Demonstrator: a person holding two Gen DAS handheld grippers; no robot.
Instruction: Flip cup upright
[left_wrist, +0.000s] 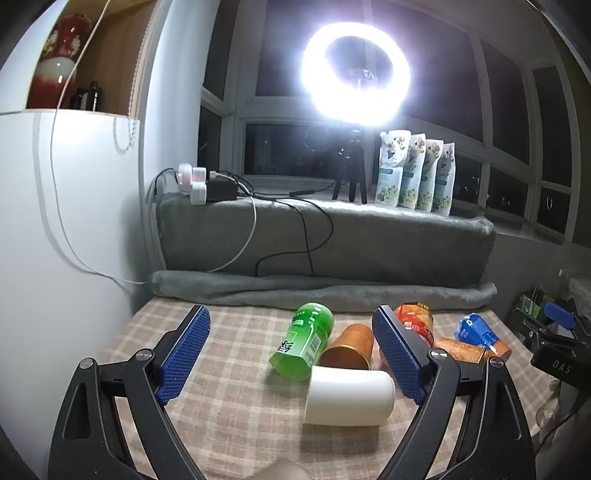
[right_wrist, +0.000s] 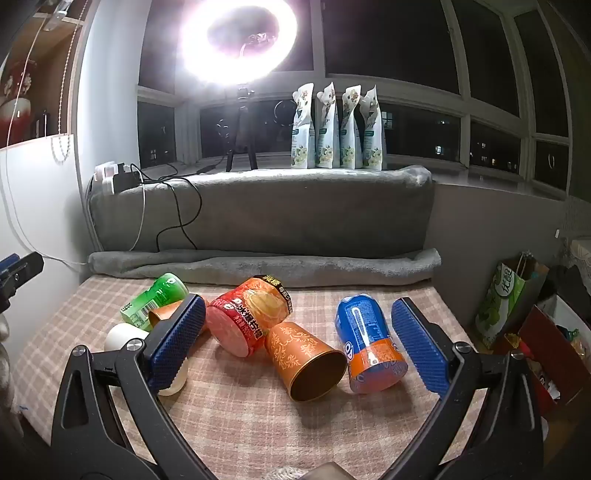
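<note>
Several cups lie on their sides on a checked tablecloth (left_wrist: 229, 413). In the left wrist view a white cup (left_wrist: 349, 397) lies between my open left gripper's (left_wrist: 291, 350) fingers, near the right finger, with a green cup (left_wrist: 304, 341) and an orange cup (left_wrist: 349, 347) just behind it. In the right wrist view an orange patterned cup (right_wrist: 304, 360) lies between my open right gripper's (right_wrist: 299, 345) fingers, mouth toward me, beside a red cup (right_wrist: 247, 317) and a blue-and-orange cup (right_wrist: 367, 349). Both grippers are empty.
A grey blanket roll (left_wrist: 321, 291) and a grey-covered ledge (right_wrist: 266, 214) bound the table at the back, with cables, a power strip (left_wrist: 194, 182), a ring light (left_wrist: 356, 72) and pouches (right_wrist: 336, 129). A white wall stands left. Bags and boxes (right_wrist: 535, 325) sit off the right edge.
</note>
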